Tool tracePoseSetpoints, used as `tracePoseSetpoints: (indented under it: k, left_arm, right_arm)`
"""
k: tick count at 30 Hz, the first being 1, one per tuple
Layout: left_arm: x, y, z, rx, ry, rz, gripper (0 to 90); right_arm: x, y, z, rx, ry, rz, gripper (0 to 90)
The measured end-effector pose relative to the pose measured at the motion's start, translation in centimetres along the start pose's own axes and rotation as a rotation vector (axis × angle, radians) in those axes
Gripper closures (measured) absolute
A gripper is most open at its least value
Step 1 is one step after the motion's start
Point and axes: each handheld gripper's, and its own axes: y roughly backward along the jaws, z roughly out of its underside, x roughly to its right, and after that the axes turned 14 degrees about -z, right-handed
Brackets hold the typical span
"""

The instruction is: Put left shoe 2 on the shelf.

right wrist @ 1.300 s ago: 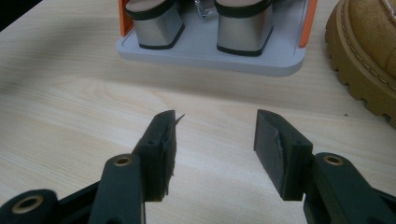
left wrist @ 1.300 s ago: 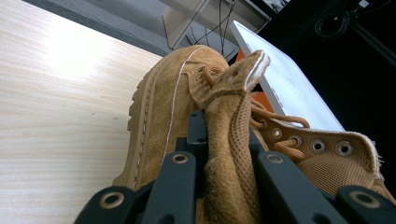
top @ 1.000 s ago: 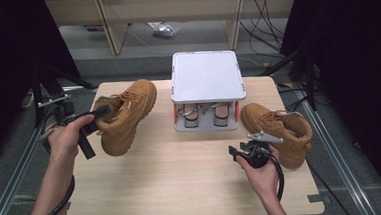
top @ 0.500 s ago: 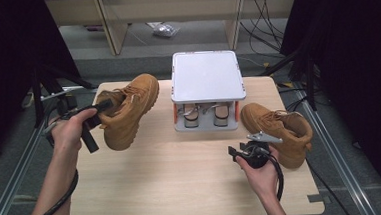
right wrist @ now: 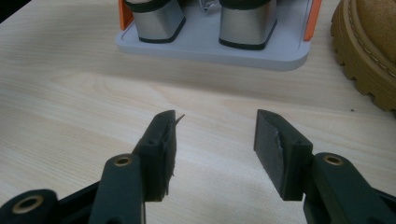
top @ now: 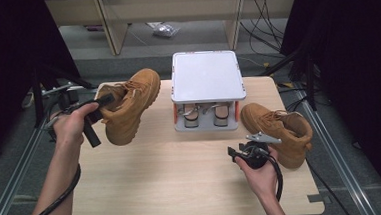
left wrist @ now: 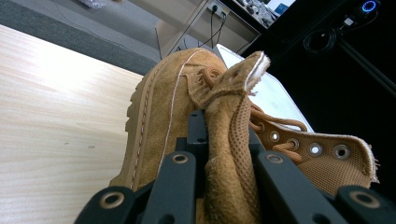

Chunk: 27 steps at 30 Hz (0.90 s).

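Wooden surface (top: 183,178) was mostly bare; left tongs (top: 99,104) clamped one boot (top: 131,106) aloft, left of the rack (top: 206,94). Right tongs (right wrist: 212,140) gaped empty. Next up, probably setting it down carefully.

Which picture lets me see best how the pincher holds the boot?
The left gripper view: the left gripper pinches the tan suede lace-up boot's collar between its black jaws. The high view shows that boot lifted and tilted. The right gripper view shows the other boot's sole.
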Motion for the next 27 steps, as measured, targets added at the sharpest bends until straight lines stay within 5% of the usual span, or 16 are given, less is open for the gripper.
tracePoseSetpoints:
  k: [27]
  left_arm:
    - [1.7,-0.9,-1.2,0.015,0.018,0.018,81.5]
  right_arm:
    - [0.0,-0.1,0.2,-0.022,-0.007,0.008,49.9]
